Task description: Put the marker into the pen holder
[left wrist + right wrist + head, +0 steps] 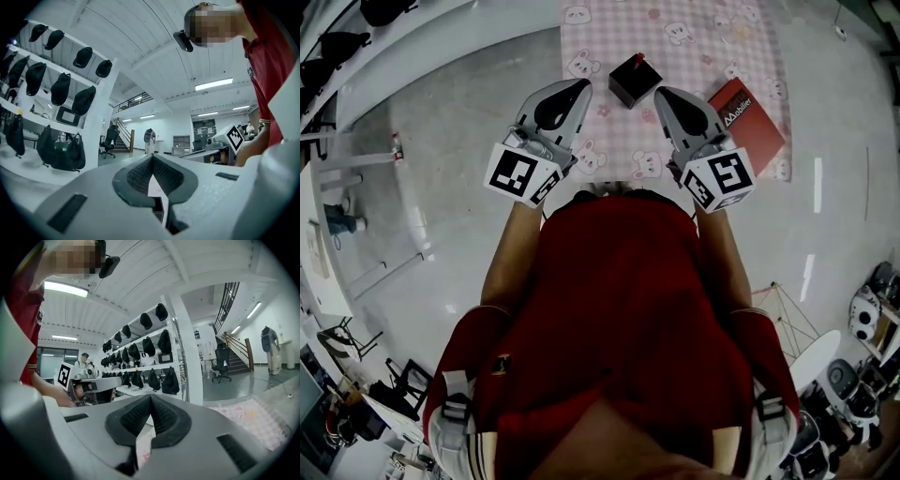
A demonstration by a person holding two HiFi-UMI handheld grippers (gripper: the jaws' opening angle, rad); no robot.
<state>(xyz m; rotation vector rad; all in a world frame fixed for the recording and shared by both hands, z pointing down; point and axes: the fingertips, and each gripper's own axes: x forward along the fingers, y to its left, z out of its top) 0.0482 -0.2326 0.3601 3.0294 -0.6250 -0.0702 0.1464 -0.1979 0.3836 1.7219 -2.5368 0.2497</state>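
In the head view a black square pen holder [634, 80] stands on a pink checked mat [694, 37], with the red tip of a marker [639, 58] sticking up from it. Both grippers are held up in front of the person's chest, on the near side of the holder and apart from it. My left gripper [577, 87] [152, 157] has its jaws together with nothing between them. My right gripper [662, 93] [151, 396] is shut too, and empty. Each gripper view looks out across the room, and each catches the other gripper's marker cube [234, 137] [64, 375].
A red book [752, 120] lies on the mat to the right of the holder. A white rack [356, 169] stands on the grey floor at the left. Shelves hung with black bags [150, 376] [61, 89] line the room.
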